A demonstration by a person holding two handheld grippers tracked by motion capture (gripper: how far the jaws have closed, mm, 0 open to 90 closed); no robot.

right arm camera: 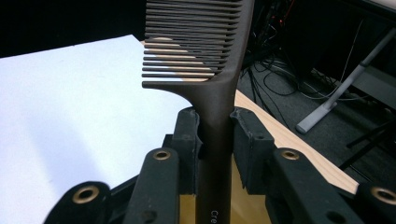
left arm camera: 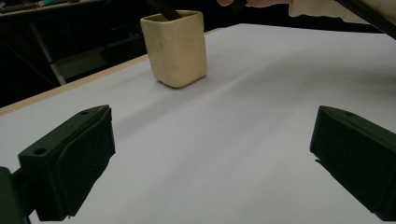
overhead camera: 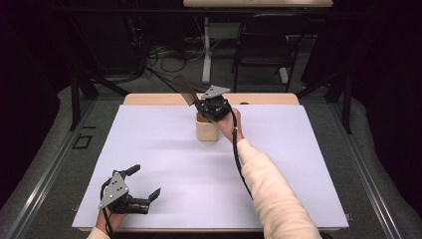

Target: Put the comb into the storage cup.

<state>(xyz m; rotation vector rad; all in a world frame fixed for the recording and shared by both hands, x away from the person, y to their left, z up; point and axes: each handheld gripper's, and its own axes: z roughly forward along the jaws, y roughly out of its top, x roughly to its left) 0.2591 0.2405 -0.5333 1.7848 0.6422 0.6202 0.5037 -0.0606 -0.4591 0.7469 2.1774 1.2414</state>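
A dark brown comb [overhead camera: 183, 89] [right arm camera: 201, 46] stands tilted with its teeth up and to the left, and my right gripper [overhead camera: 201, 106] [right arm camera: 215, 135] is shut on its handle. Directly below stands a cream square cup [overhead camera: 207, 130] [left arm camera: 175, 49] [right arm camera: 245, 205] at the far middle of the table. The comb's handle end [left arm camera: 163, 8] dips into the cup's mouth. My left gripper [overhead camera: 146, 181] [left arm camera: 210, 154] rests near the front left edge, open, with nothing between its jaws, pointing toward the cup.
A white sheet [overhead camera: 164, 149] covers most of the wooden table [overhead camera: 149, 99]. Beyond the far edge are a black chair [overhead camera: 263, 45], a white desk leg [overhead camera: 206, 50] and loose cables [overhead camera: 159, 57] on the floor.
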